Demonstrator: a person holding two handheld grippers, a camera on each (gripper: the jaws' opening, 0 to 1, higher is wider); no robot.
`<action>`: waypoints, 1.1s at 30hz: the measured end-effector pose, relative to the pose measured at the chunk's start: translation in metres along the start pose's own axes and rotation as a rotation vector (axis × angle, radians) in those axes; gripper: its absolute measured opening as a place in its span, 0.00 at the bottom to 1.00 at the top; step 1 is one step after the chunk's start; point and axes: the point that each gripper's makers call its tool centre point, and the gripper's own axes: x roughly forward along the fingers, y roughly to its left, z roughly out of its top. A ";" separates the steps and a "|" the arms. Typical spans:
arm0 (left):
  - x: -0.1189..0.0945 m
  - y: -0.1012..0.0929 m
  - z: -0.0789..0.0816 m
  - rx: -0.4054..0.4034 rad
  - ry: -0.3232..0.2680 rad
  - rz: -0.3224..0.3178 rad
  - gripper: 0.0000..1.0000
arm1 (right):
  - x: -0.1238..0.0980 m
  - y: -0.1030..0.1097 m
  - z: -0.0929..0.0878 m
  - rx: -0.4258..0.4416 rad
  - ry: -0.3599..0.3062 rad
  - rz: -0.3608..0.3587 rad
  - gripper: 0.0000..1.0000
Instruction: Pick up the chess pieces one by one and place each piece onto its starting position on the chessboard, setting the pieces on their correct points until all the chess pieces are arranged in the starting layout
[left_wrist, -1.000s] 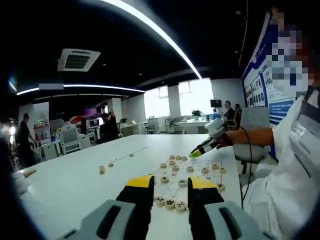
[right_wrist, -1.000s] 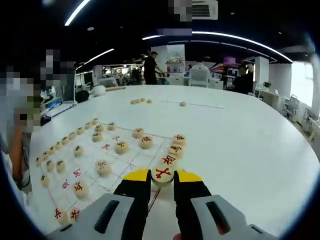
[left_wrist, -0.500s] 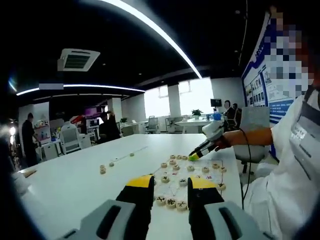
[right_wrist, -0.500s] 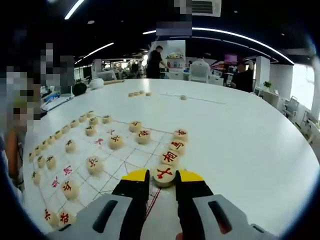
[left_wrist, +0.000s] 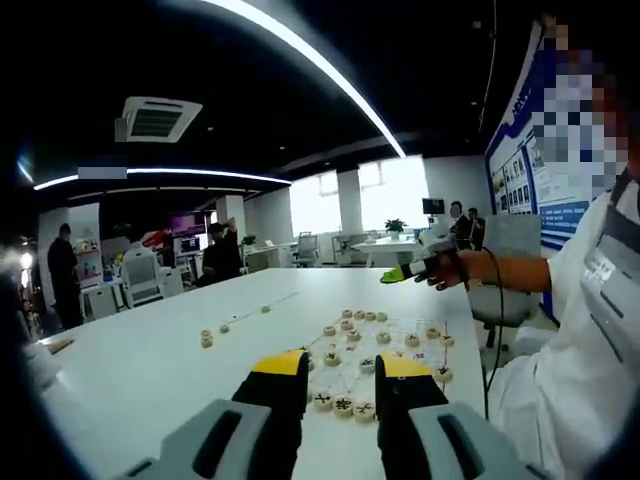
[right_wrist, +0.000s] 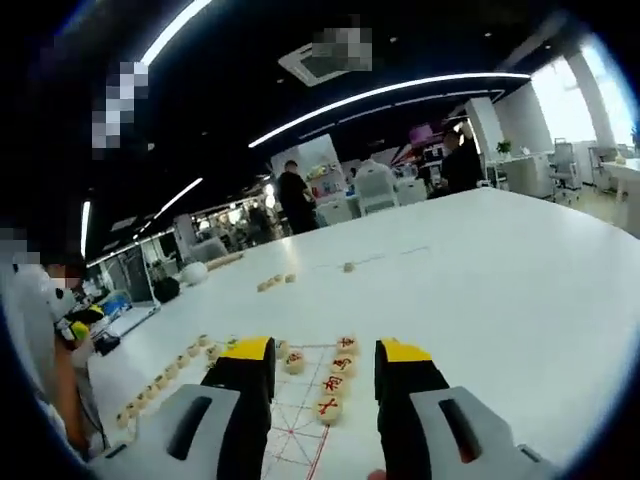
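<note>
Left gripper (left_wrist: 342, 368) sits low centre of the left gripper view, jaws spread with nothing between, over the chessboard (left_wrist: 385, 350) and its chess pieces (left_wrist: 351, 324). Far right, the right gripper (right_wrist: 322, 352) hangs raised, jaws apart; the red-marked piece (right_wrist: 327, 408) rests on the board below.

Cream pcs (right_wrist: 327, 408), red chars; white table (right_wrist: 480, 290)

1. I am in a big open office: long ceiling light strips (left_wrist: 320, 70), an air vent (left_wrist: 155, 118).
2. I see office chairs (left_wrist: 138, 276), a large white table (right_wrist: 520, 280), windows (left_wrist: 390, 192).
</note>
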 end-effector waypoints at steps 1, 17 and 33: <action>0.000 0.000 0.000 -0.001 0.001 0.000 0.29 | 0.000 0.006 0.002 0.001 -0.006 0.008 0.41; -0.006 0.011 0.000 -0.028 -0.009 0.035 0.29 | 0.075 0.083 -0.009 -0.100 0.104 0.135 0.37; -0.016 0.032 -0.004 -0.061 -0.005 0.098 0.28 | 0.215 0.136 -0.022 -0.264 0.189 0.117 0.35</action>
